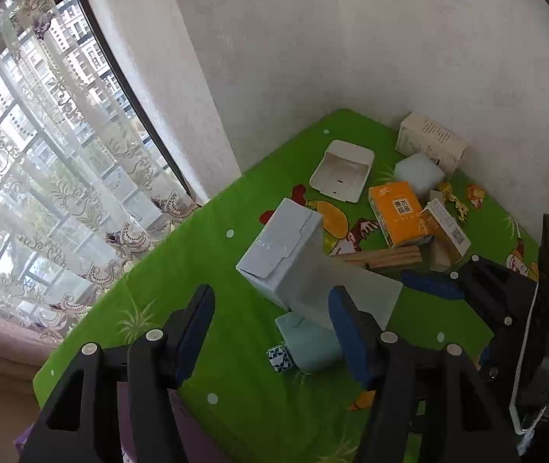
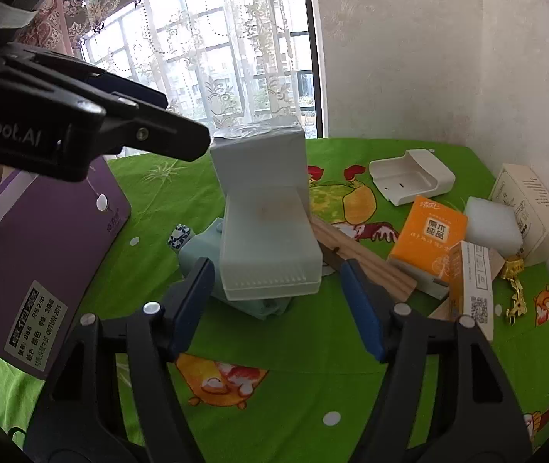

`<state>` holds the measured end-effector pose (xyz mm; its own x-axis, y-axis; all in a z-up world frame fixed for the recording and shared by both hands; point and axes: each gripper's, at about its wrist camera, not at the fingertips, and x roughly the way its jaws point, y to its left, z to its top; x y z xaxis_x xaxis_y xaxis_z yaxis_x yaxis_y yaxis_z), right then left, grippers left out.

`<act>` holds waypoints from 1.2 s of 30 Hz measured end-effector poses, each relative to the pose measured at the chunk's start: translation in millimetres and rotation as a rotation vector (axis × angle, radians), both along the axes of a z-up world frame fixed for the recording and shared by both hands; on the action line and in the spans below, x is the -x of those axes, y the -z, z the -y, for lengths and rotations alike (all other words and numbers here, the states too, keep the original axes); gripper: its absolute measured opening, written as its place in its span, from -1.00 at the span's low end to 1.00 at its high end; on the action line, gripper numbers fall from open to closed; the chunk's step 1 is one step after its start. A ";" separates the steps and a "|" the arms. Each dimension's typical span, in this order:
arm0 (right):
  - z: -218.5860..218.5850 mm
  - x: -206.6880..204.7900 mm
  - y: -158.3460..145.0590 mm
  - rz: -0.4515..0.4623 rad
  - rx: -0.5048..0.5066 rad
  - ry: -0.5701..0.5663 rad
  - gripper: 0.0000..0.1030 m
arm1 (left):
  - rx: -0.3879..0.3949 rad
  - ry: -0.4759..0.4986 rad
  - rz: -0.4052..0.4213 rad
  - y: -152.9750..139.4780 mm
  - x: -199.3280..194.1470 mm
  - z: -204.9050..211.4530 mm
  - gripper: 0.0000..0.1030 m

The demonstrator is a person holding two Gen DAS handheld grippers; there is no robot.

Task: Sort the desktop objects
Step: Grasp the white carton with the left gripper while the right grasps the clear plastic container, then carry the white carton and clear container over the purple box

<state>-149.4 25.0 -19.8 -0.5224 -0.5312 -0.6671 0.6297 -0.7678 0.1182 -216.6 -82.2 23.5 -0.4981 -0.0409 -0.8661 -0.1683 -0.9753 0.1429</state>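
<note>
On the green cartoon cloth [image 1: 235, 393] [image 2: 274, 347] lie mixed objects. A light grey carton [image 1: 280, 247] [image 2: 259, 162] stands behind a frosted plastic box [image 1: 347, 289] [image 2: 268, 249], which rests on a mint pouch [image 1: 307, 347] [image 2: 201, 254]. A small blue-white cube [image 1: 280, 357] [image 2: 178, 236] lies beside it. My left gripper [image 1: 270, 328] is open and empty, hovering in front of the pouch. My right gripper [image 2: 278, 301] is open and empty, facing the frosted box.
A purple shoebox [image 2: 43, 254] sits at the left edge. An orange tissue pack [image 1: 399, 212] [image 2: 430, 233], wooden blocks [image 1: 384, 258] [image 2: 363, 258], a white foam block [image 2: 494, 225], a cream tray [image 1: 342, 171] [image 2: 409, 175], a white carton [image 1: 430, 142] [image 2: 531, 208] and gold trinkets [image 2: 515, 281] crowd the right near the wall.
</note>
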 end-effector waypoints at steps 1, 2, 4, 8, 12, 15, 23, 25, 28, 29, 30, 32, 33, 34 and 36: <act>1.0 0.8 0.8 0.003 -0.002 -0.001 0.29 | -0.005 0.016 0.012 2.4 5.4 1.9 0.20; 1.8 1.5 1.8 0.005 -0.005 0.000 0.28 | 0.001 0.035 0.023 5.9 10.1 2.6 0.20; 2.5 2.3 2.6 0.007 -0.005 -0.002 0.28 | 0.032 0.053 0.040 14.0 19.6 3.5 0.20; 4.5 1.9 2.7 0.003 -0.009 -0.005 0.26 | 0.039 0.067 0.062 26.3 33.5 6.8 0.20; 6.4 3.5 5.7 0.015 -0.014 -0.008 0.10 | 0.029 0.103 0.085 36.1 39.9 0.3 0.12; 6.1 1.7 5.5 0.011 -0.014 -0.012 0.10 | 0.050 0.099 0.082 38.6 40.3 -3.4 -0.13; -5.3 -6.3 -1.2 0.001 0.022 0.009 0.09 | -0.026 0.033 0.025 23.0 23.9 2.7 -0.23; -9.8 -10.9 -4.9 -0.004 0.029 0.016 0.09 | -0.047 0.009 -0.001 15.5 13.5 3.7 -0.23; -18.4 -16.5 -10.4 -0.004 0.052 0.035 0.09 | -0.084 -0.024 -0.056 3.2 -5.1 4.1 -0.24; -20.5 -16.4 -11.4 -0.006 0.053 0.039 0.09 | -0.080 -0.041 -0.077 -0.6 -11.7 4.0 -0.25; -23.2 -19.3 -13.4 -0.010 0.058 0.043 0.09 | -0.067 -0.063 -0.098 -4.0 -18.5 3.7 -0.30; -27.8 -23.1 -16.8 -0.016 0.065 0.050 0.09 | -0.073 -0.090 -0.140 -11.2 -32.9 4.1 -0.32; -29.5 -24.8 -17.4 -0.017 0.063 0.054 0.09 | -0.096 -0.098 -0.154 -14.1 -39.1 5.3 -0.33; -32.4 -26.1 -18.1 -0.017 0.063 0.059 0.09 | -0.112 -0.108 -0.166 -16.5 -45.4 6.4 -0.33; -36.6 -28.7 -22.2 -0.014 0.071 0.068 0.09 | -0.125 -0.122 -0.195 -21.5 -57.3 6.0 -0.33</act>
